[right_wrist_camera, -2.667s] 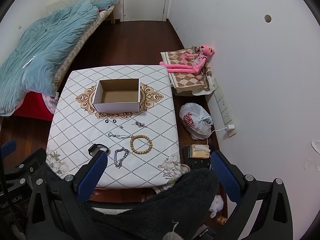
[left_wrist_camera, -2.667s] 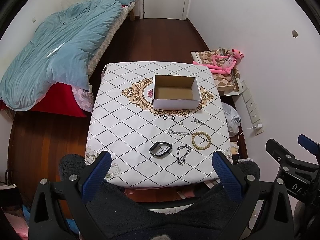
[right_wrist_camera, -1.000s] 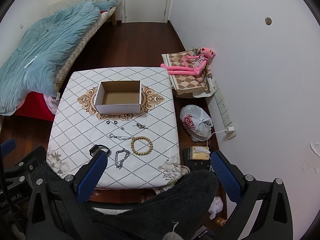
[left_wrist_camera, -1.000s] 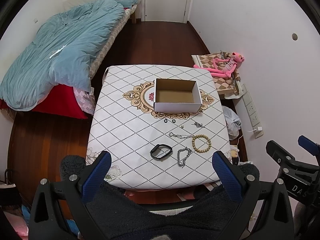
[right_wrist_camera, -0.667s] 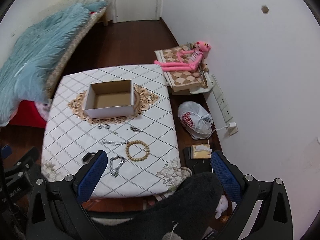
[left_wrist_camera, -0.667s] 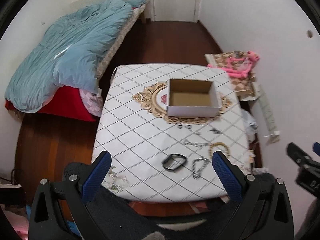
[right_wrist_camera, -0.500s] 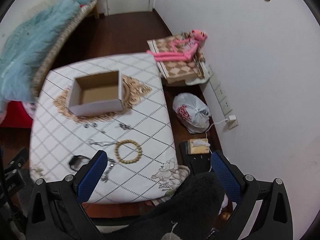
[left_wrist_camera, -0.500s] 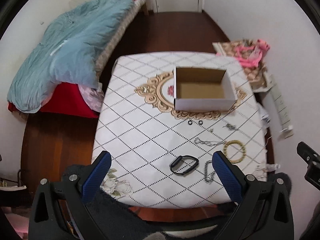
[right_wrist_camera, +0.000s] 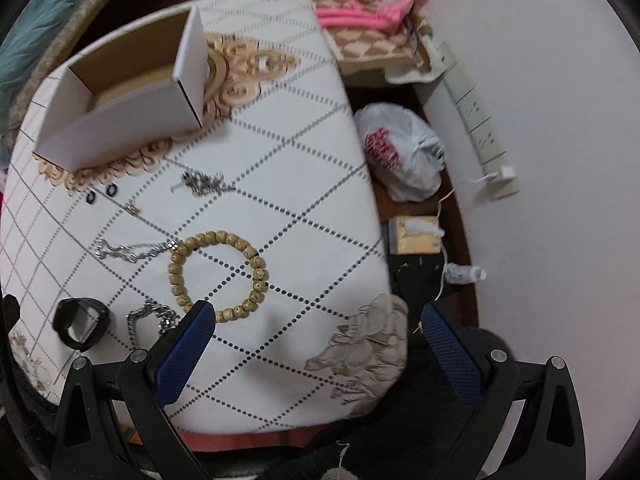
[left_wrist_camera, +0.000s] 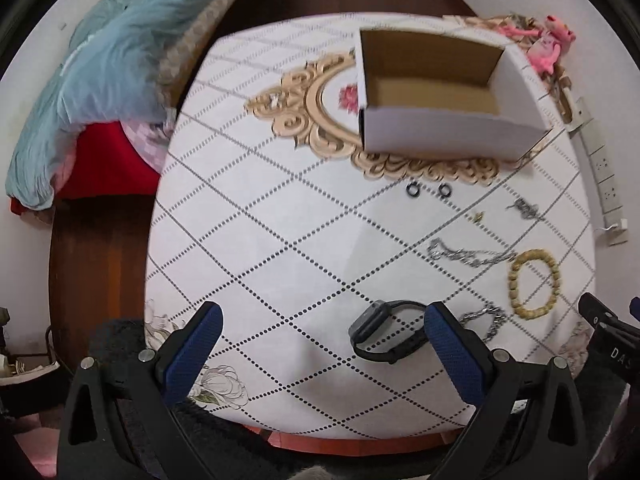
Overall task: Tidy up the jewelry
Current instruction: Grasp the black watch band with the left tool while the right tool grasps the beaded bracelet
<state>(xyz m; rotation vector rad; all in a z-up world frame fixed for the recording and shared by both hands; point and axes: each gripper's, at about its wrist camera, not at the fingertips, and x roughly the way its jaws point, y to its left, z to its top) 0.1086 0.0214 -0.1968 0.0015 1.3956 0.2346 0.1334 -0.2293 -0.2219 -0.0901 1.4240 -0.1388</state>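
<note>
The box [left_wrist_camera: 448, 136] is matt card — white outside, raw brown inside. The cloth [left_wrist_camera: 280, 240] looks smooth and faintly glossy. The beads [right_wrist_camera: 218, 276] look like dull wood, the chains [right_wrist_camera: 132, 252] are shiny metal, and the watch [left_wrist_camera: 388, 332] is matt black.

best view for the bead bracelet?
Right wrist: the bead bracelet sits large and near centre, single beads visible, only its near edge behind a blue finger. Left wrist shows it whole but small, blurred, at the right edge.
</note>
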